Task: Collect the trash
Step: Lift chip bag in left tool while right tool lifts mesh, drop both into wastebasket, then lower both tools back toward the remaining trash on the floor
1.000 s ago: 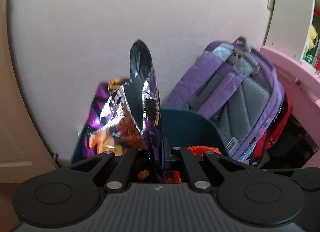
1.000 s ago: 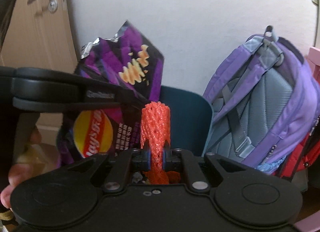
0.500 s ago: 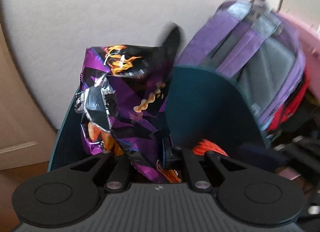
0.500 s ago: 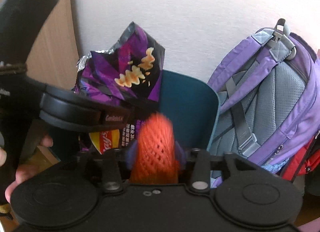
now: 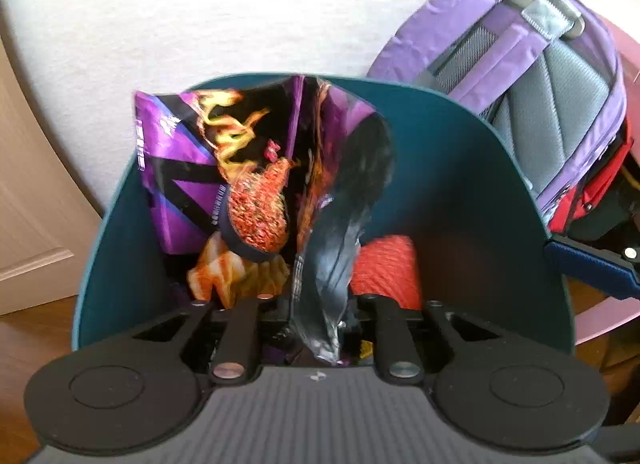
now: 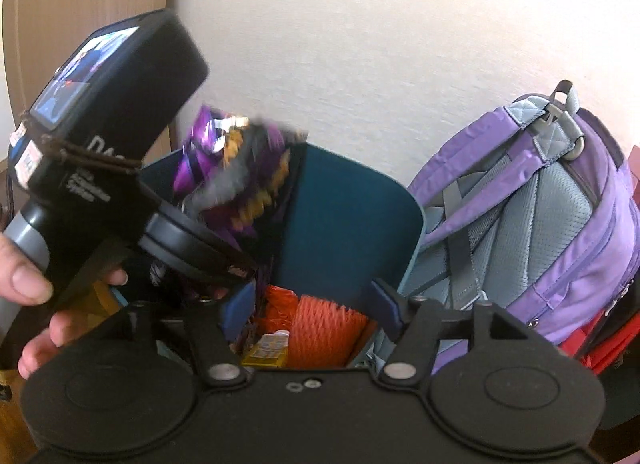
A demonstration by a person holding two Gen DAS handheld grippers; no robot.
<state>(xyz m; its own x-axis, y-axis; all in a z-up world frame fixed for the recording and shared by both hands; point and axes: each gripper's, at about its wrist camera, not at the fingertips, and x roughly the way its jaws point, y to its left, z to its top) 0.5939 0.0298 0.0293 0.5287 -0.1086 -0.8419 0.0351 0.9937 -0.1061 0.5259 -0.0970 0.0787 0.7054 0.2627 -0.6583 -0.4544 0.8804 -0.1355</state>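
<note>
The right gripper (image 6: 314, 308) is standing with its blue pads (image 6: 236, 310) wide apart, its jaws having just been opening, and nothing is pressed between them; the orange foam net (image 6: 324, 330) is lying just beyond and below the fingertips, inside the teal bin (image 6: 352, 220), beside a small yellow wrapper (image 6: 266, 352). That reads as a release made so the net drops into the bin.

The left gripper (image 5: 316, 316) is keeping its jaws narrow; they have just been parting a little, and the foil edge of the purple chip bag (image 5: 240, 168) is running between them, though I cannot tell whether the pads are pressing on it. Ahead of those fingers the bag is standing upright inside the bin, with the net to the right of its foil edge. The steep downward aim is probably serving to push the tall bag below the rim.

Left of the right fingers, a person's hand (image 6: 40, 284) is gripping the left tool's handle. Farther off, right of both fingertips, a purple backpack (image 6: 540, 224) is leaning on the white wall (image 6: 360, 44) behind the bin
</note>
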